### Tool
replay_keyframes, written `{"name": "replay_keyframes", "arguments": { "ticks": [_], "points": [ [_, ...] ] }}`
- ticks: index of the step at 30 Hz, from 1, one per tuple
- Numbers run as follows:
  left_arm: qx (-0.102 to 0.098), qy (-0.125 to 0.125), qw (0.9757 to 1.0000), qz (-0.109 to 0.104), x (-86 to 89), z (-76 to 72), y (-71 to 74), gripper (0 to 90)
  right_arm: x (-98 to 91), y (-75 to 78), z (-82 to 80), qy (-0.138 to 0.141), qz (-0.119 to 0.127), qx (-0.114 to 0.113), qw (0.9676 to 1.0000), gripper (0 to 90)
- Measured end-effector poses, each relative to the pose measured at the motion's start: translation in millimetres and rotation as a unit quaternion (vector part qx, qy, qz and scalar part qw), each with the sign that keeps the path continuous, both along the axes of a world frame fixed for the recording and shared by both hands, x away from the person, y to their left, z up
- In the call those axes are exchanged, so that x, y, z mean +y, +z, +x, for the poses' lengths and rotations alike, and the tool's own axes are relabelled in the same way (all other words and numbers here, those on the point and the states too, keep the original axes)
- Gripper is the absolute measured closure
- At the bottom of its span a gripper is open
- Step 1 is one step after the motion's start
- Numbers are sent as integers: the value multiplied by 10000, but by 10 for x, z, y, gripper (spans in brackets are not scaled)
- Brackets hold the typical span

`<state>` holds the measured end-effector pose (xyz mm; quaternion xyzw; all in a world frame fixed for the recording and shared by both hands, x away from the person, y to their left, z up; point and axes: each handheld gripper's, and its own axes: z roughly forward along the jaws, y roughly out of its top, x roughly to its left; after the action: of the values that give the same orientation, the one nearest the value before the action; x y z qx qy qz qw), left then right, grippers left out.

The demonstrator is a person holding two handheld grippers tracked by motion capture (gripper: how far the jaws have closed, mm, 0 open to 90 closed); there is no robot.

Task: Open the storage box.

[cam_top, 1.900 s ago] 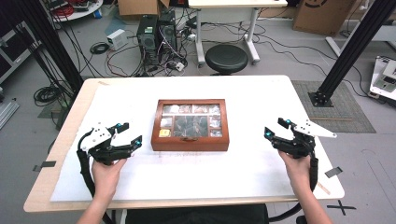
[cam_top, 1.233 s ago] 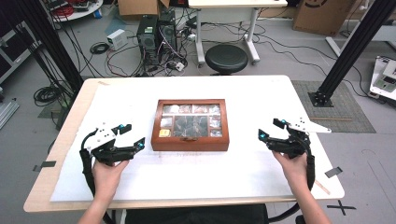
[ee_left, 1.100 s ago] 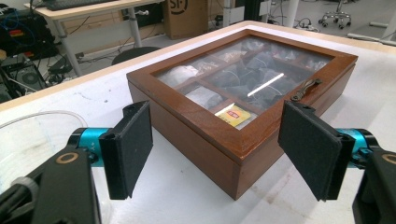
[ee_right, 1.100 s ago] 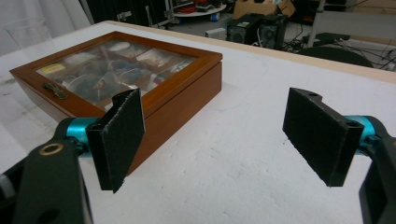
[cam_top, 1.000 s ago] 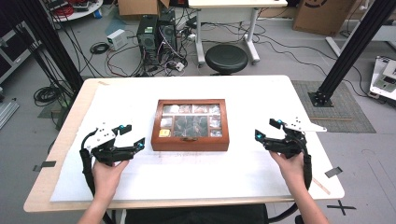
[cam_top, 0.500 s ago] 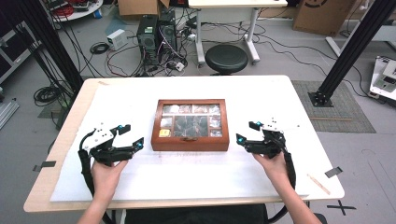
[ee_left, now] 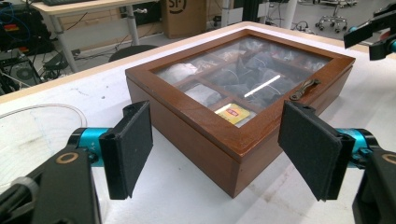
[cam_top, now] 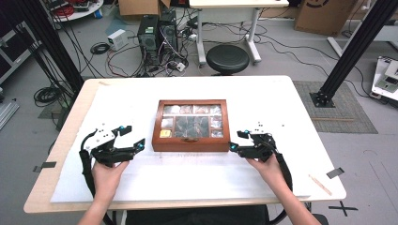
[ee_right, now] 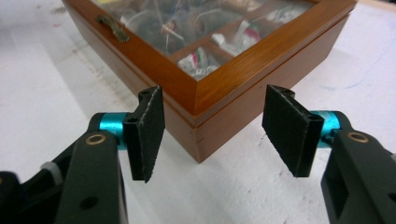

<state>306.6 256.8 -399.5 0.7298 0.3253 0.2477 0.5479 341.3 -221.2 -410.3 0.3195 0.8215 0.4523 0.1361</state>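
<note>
The table [cam_top: 281, 108] carries the wooden box [cam_top: 191, 125] at its middle, lid down, within reach of both hands; the left gripper [cam_top: 133, 144] waits wide open off its near left corner; the right gripper [cam_top: 233, 142], jaws just narrowing yet empty, faces the near right corner, likely to grip it.

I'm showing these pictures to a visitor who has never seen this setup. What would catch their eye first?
Probably the wooden box with a glass lid at the middle of the white table, its compartments holding small packets, one of them yellow. Next, the two hand-held tongs flanking it: the left tongs open beside its near left corner, the right tongs open and straddling its near right corner, their jaws just having been closing.
</note>
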Motion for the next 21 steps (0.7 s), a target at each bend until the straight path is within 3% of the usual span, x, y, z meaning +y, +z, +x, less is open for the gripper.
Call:
{"name": "replay_keyframes", "arguments": {
  "ticks": [5, 9, 21],
  "points": [
    [-16, 14, 10000, 4, 3, 0, -2, 262, 40, -40, 20, 63, -140, 131, 9998, 430],
    [8, -6, 10000, 3, -1, 3, -7, 262, 78, -94, 55, 69, -326, 316, 9989, 492],
    [40, -18, 10000, 8, -12, 9, -15, 265, 126, -122, 56, 117, -527, 283, 9981, 617]
  ]
}}
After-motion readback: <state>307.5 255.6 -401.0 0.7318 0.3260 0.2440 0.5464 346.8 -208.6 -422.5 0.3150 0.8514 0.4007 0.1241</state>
